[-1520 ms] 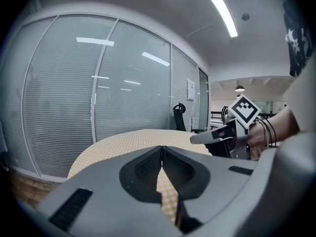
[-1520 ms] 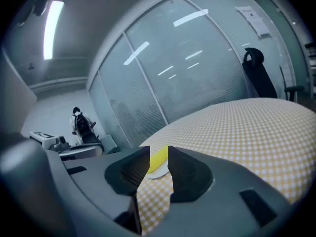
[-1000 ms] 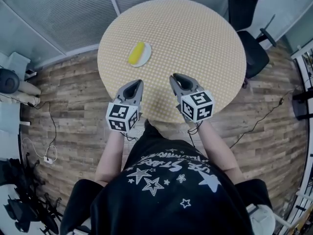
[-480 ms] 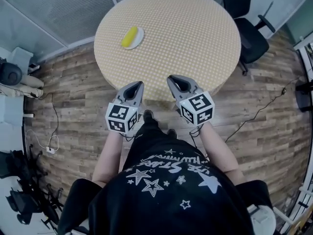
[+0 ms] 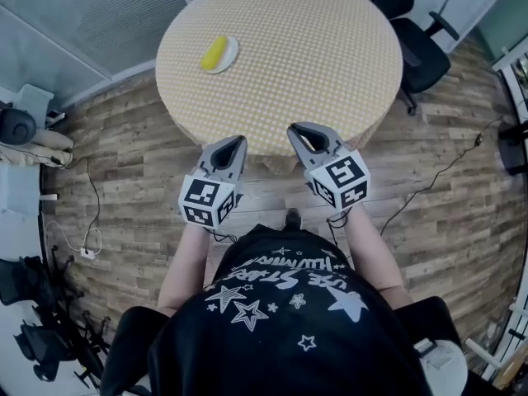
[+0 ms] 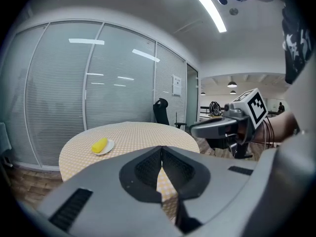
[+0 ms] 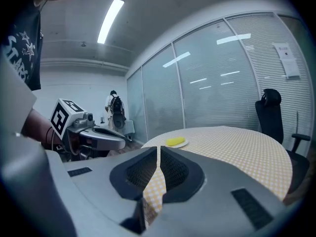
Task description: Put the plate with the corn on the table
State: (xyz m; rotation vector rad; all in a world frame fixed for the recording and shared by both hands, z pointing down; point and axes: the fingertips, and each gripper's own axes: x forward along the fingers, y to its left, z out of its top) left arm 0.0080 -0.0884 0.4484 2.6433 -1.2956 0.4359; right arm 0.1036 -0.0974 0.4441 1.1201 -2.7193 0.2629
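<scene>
Plate (image 5: 227, 58) with corn (image 5: 214, 53): on the desk (image 5: 313, 48), near its far-left edge.
Left tongs (image 5: 237, 141): jaws together, holding nothing, just off the desk's near edge.
Right tongs (image 5: 294, 129): likewise closed on nothing.
Around: office chair (image 5: 417, 40) at the desk's right; what look like cables (image 5: 85, 213) on the floor (image 5: 124, 163).
Open room: desk top between tongs and plate.

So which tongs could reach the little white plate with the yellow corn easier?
Probably the left tongs: the small white plate with the yellow corn lies on the left side of the round checked table, farther from the right tongs.

Black office chair (image 5: 422, 49), wood-plank floor (image 5: 124, 180), glass wall with blinds (image 6: 59, 98)
</scene>
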